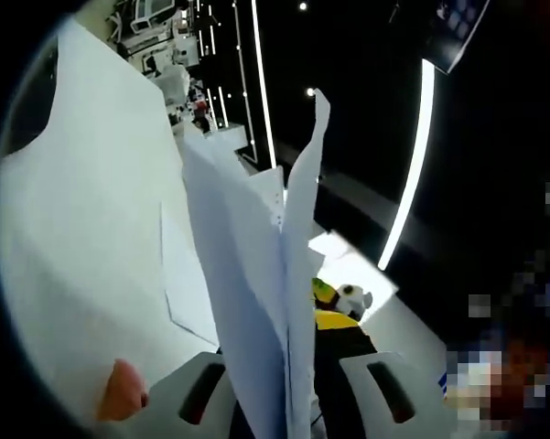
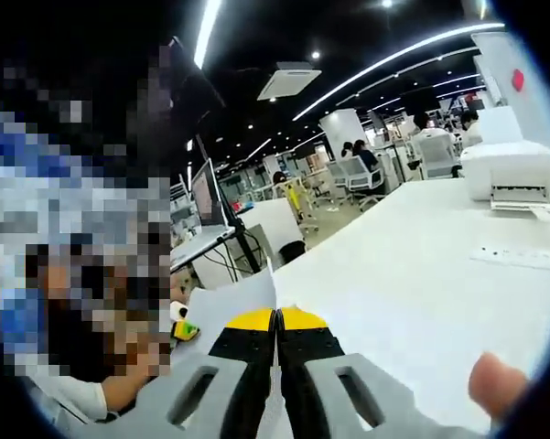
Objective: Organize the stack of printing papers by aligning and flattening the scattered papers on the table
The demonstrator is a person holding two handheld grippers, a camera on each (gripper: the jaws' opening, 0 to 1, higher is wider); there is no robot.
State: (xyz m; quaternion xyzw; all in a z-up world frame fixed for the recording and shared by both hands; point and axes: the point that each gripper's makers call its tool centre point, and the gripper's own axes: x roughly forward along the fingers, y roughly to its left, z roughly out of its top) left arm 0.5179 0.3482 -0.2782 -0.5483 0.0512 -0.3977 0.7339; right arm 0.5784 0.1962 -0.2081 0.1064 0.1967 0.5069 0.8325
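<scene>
In the left gripper view, a stack of white printing papers stands edge-on and fans apart at the top. My left gripper is shut on it; its yellow-tipped right jaw shows beside the sheets and the left jaw is hidden behind them. In the right gripper view, my right gripper has its yellow tips pressed together on the edge of a white sheet, which sticks out to the left. A thin white line of paper runs down between the jaws.
The white table stretches ahead, with a white printer far right and a monitor at the left. A loose sheet lies on the table. Fingertips show by the jaws. A small yellow-green thing sits left.
</scene>
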